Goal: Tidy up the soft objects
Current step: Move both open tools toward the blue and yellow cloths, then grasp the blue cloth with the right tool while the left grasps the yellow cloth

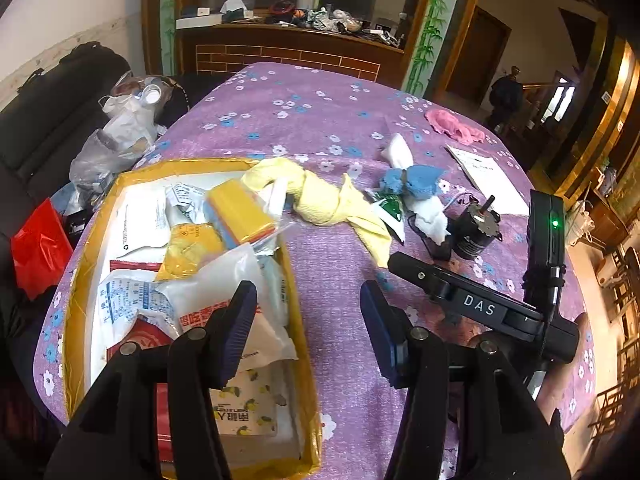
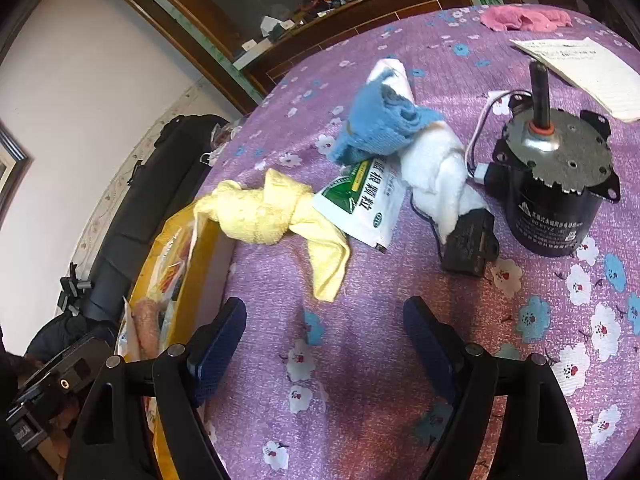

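Note:
A knotted yellow cloth lies on the purple flowered table, one end over the edge of a yellow box. A blue cloth and a white cloth lie tangled beyond it. A pink cloth lies at the far edge. My left gripper is open and empty over the box's right wall. My right gripper is open and empty above bare table, just short of the yellow cloth.
The box holds several packets and a yellow sponge. A green-and-white sachet, a black motor with a small black block, and a paper sheet lie on the table. A dark sofa stands left.

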`<action>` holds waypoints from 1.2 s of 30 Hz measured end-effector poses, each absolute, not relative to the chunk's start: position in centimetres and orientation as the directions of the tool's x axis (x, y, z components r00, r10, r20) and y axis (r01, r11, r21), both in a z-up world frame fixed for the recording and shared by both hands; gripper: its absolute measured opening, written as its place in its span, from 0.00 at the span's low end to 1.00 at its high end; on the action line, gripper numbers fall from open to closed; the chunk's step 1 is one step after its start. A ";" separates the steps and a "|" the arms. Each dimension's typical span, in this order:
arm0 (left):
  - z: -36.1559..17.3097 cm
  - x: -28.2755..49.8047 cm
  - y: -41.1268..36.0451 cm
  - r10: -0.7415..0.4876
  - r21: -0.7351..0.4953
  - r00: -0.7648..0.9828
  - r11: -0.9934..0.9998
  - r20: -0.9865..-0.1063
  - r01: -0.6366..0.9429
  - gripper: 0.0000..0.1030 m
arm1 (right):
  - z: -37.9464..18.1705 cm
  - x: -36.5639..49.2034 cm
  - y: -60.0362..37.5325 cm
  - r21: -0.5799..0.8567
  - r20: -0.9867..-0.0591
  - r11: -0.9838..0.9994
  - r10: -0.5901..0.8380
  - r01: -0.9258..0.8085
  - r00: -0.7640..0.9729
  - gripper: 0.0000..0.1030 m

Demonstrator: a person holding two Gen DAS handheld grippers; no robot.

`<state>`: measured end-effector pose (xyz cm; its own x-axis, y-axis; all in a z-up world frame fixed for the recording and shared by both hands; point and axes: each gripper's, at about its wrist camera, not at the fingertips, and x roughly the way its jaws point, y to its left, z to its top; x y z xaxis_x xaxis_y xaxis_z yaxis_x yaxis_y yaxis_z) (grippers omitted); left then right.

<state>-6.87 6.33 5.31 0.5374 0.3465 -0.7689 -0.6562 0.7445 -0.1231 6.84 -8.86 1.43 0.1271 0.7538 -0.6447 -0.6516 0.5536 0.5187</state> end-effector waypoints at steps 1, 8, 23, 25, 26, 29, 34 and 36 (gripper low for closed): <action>5.3 -6.7 6.2 0.343 -0.123 0.539 0.748 -0.770 -0.652 0.51 | 1.5 6.8 -9.0 0.519 -0.640 0.549 0.758 -0.655 0.129 0.79; 4.7 -5.9 5.5 0.327 -0.115 0.534 0.763 -0.780 -0.637 0.51 | 1.8 6.5 -9.4 0.525 -0.629 0.540 0.767 -0.658 0.128 0.79; 4.3 -5.5 5.0 0.317 -0.110 0.530 0.773 -0.786 -0.625 0.51 | 2.0 6.3 -9.5 0.523 -0.625 0.540 0.769 -0.660 0.134 0.79; 4.2 -5.6 4.9 0.313 -0.114 0.535 0.776 -0.785 -0.621 0.51 | 2.1 6.3 -9.5 0.523 -0.623 0.540 0.770 -0.660 0.136 0.79; 4.2 -5.8 5.1 0.310 -0.121 0.539 0.774 -0.783 -0.622 0.51 | 2.1 6.3 -9.5 0.523 -0.621 0.537 0.772 -0.662 0.137 0.79; 4.4 -6.3 6.0 0.307 -0.146 0.550 0.762 -0.776 -0.631 0.51 | 2.5 5.9 -9.5 0.508 -0.616 0.535 0.773 -0.676 0.149 0.79; 5.0 -6.0 7.3 0.293 -0.147 0.556 0.775 -0.778 -0.614 0.51 | 3.9 5.9 -10.3 0.504 -0.588 0.529 0.789 -0.683 0.178 0.79; 5.2 -5.7 8.1 0.283 -0.157 0.563 0.779 -0.776 -0.607 0.51 | 4.3 6.2 -10.3 0.512 -0.588 0.529 0.790 -0.677 0.172 0.78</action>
